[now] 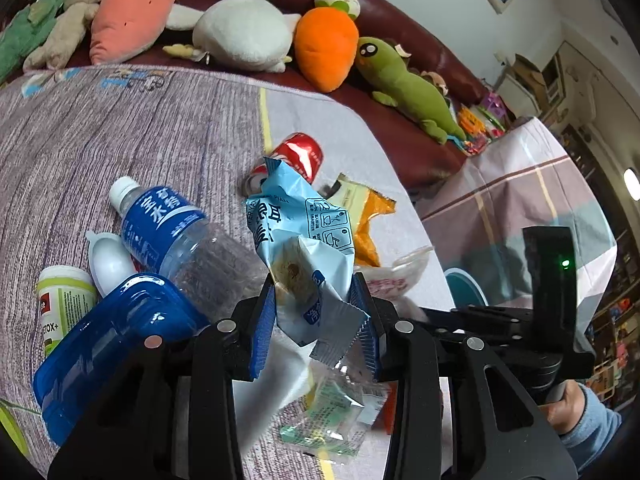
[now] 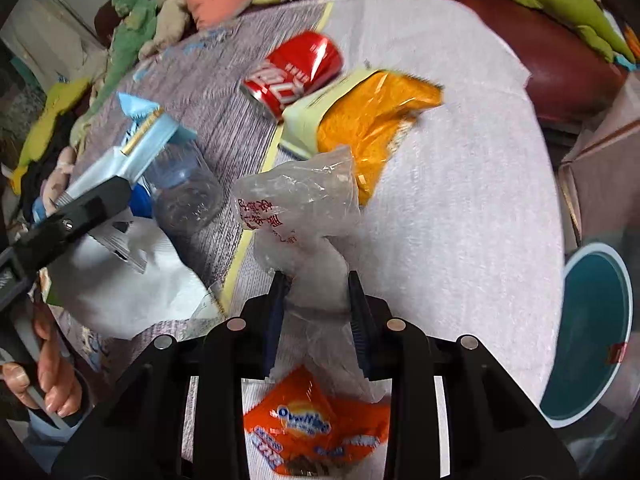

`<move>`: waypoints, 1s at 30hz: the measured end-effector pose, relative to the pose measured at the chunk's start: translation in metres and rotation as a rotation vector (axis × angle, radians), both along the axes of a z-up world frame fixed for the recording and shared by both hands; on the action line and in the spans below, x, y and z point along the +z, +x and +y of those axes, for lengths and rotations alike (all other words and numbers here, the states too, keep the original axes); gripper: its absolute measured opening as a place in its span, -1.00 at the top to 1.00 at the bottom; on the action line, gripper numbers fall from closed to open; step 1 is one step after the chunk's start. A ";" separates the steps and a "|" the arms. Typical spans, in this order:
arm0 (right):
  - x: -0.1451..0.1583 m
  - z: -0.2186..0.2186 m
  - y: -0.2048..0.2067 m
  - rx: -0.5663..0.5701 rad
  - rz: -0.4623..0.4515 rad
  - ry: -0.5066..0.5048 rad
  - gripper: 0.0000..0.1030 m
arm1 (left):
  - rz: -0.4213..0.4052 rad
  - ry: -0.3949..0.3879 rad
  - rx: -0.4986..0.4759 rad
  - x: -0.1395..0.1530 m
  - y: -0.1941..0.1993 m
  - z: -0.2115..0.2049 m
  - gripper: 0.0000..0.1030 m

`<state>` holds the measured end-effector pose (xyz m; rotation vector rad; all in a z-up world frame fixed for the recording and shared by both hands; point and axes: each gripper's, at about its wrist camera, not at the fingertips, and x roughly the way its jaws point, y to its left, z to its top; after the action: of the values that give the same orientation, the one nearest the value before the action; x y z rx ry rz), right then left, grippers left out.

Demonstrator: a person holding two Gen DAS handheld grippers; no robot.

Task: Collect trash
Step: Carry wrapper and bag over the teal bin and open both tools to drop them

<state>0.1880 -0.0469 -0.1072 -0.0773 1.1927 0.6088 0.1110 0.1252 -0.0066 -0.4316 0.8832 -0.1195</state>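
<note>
My left gripper [image 1: 316,300] is shut on a crumpled light blue snack wrapper [image 1: 296,232], held up off the table; the right wrist view shows that wrapper [image 2: 148,136] from the side. My right gripper [image 2: 316,280] is shut on the twisted neck of a clear plastic bag [image 2: 300,196] with red print, which stands up from the tablecloth. More trash lies on the table: a dented red can [image 2: 296,72], an orange and yellow bag [image 2: 372,120], a water bottle [image 1: 172,228] with a blue label, and an orange packet [image 2: 316,424] under the right jaws.
A teal bin [image 2: 592,336] stands on the floor off the table's right edge. A blue plastic tray [image 1: 108,340], a white jar [image 1: 64,300], white tissue [image 2: 132,280] and a clear wrapper [image 1: 328,420] crowd the near left. Plush toys [image 1: 248,32] line the dark red sofa behind.
</note>
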 end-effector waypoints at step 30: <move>0.013 -0.351 -0.031 -0.649 -0.107 0.239 0.43 | 0.134 0.185 -0.581 -0.035 0.058 -0.304 0.26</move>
<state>0.1571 -0.3978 -0.0939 0.4604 0.9586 0.1655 0.1687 -0.1784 -0.0420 0.0002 1.1224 -0.5418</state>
